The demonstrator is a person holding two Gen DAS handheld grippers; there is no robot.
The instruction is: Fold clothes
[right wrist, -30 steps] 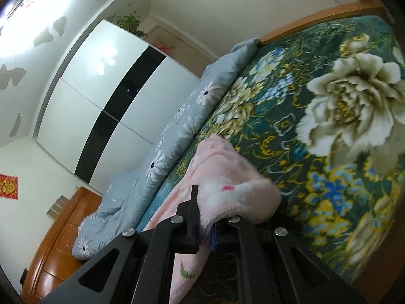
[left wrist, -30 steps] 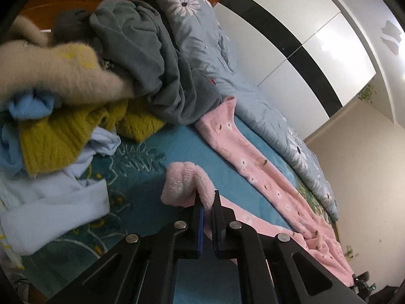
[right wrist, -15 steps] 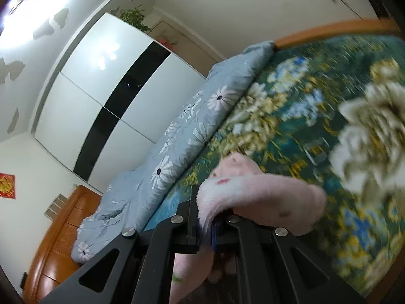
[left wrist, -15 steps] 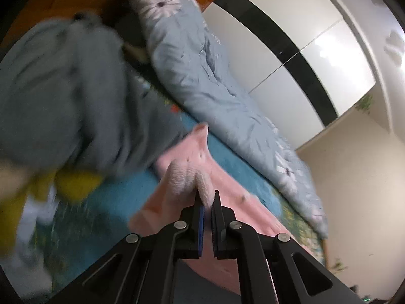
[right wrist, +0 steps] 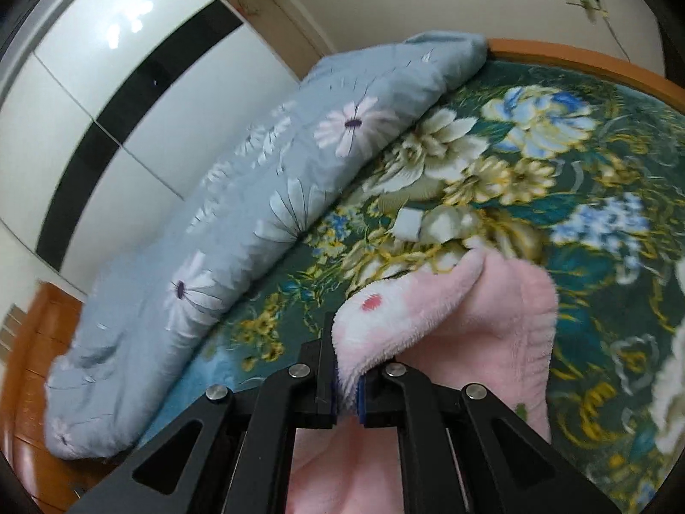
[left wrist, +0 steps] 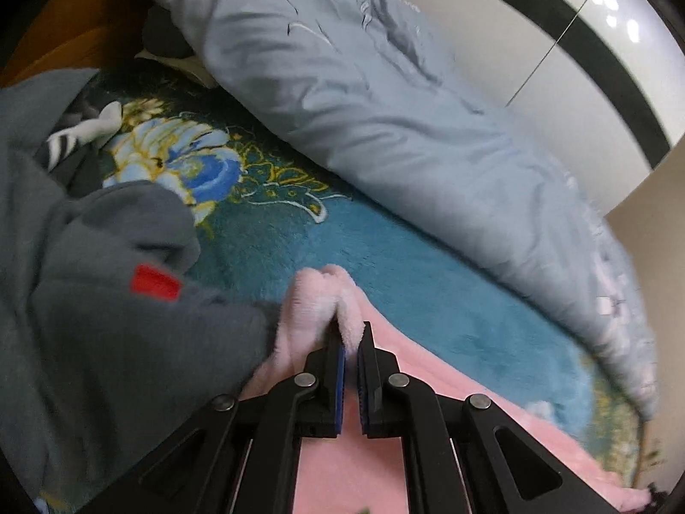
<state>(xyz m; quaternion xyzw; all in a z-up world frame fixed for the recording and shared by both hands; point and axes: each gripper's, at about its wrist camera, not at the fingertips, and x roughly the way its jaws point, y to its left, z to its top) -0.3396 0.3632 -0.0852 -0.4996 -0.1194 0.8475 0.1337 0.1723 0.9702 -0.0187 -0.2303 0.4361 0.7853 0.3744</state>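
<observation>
Left gripper pinches the pink garment just beside the grey top. Right gripper clamps another pink fold, near the quilt.

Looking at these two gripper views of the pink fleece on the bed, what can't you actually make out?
- Pink garment: its type and full shape; cut off by both views' lower edges and hidden by the left gripper and right gripper.
- Grey garment, left view: runs off-frame.
- Small white item, right view: too blurred to identify.
</observation>
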